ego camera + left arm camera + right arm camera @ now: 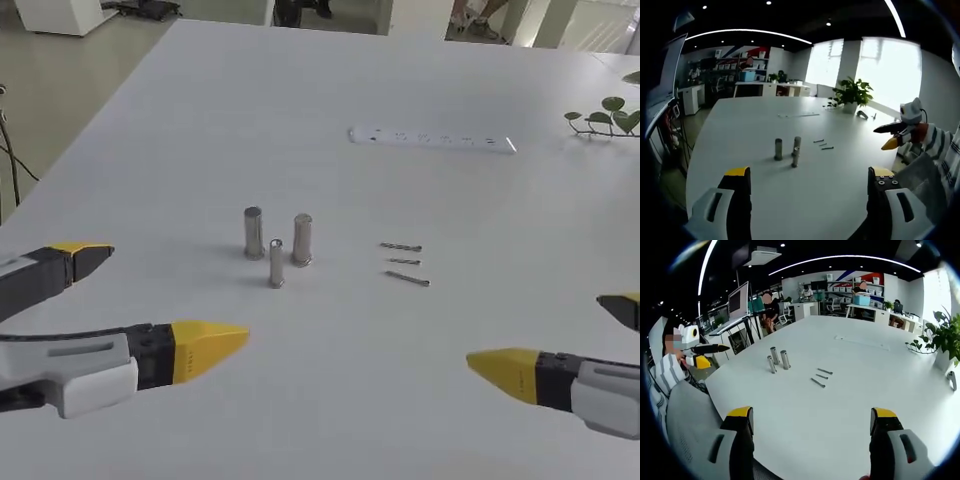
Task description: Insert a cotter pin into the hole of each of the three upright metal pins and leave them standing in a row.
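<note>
Metal cotter pins [404, 261] lie flat right of centre in the head view, long axes running left-right, up-left of the right hand-held gripper [560, 335], the nearer one. Three upright metal pins [276, 263] cluster mid-worktop [330, 390], nearer the left hand-held gripper [160, 300]. Both jaw pairs gape wide, empty.

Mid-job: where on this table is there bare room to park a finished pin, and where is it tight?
Bare: the wide stretch of table between the three metal pins and the power strip, and the near strip between the left tongs and right tongs. Tight: the gap between the metal pins and the cotter pins.
</note>
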Available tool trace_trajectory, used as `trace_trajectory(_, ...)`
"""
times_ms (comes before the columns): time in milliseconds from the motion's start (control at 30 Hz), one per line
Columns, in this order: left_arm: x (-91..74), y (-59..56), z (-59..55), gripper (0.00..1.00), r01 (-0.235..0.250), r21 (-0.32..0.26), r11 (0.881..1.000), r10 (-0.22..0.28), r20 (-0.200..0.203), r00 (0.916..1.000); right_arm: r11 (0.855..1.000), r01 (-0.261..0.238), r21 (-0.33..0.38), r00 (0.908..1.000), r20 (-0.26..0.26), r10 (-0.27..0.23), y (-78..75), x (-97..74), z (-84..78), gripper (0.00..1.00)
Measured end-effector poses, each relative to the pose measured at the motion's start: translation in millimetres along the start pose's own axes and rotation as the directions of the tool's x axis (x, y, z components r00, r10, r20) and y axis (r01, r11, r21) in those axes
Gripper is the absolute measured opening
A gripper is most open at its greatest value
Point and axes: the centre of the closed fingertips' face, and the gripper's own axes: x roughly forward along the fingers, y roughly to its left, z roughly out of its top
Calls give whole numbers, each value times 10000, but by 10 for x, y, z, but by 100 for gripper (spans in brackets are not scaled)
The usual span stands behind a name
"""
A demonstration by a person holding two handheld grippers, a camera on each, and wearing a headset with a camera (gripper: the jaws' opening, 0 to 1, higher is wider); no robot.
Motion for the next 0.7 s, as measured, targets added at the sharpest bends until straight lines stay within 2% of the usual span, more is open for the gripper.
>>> trace_trajectory(233,43,-1,7,95,24,43,10000,-24,-21,10000,10000,70,63,10000,15,-70,-48,-26,-19,96)
trace_trajectory(500,143,25,29,94,111,314,9994,-103,-249,9996,9998,132,155,9999,18,-132,-79,-29,-38,96)
trace_trajectory(700,211,51,56,90,199,429,9989,-184,-338,9993,9994,225,250,9997,-75,-223,-111,-39,-79,96)
